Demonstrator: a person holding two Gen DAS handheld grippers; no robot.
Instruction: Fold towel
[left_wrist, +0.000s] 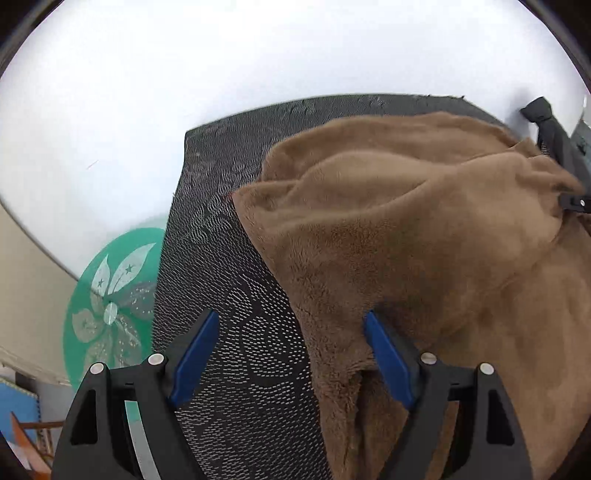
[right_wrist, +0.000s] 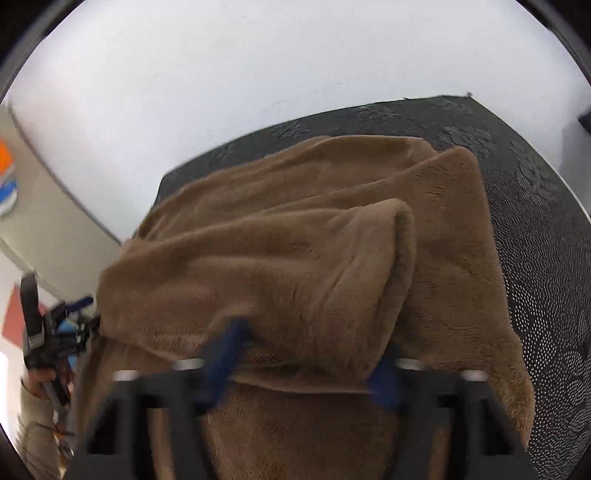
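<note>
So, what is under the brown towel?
Under the brown towel lies a black patterned mat, on a white surface. The mat shows left of and beyond the towel; whatever lies beneath the folds is covered and cannot be seen.

The towel (left_wrist: 424, 236) lies heaped in folds on the mat (left_wrist: 221, 206), which lies on the worktop (left_wrist: 184, 74). Ahead of the left gripper (left_wrist: 291, 354), bare mat fills the span between its fingers, with the towel's edge draping over the right-hand finger. The right gripper (right_wrist: 306, 354) has its fingers spread, with a towel fold lying over both. Mat shows beyond and to its right.
</note>
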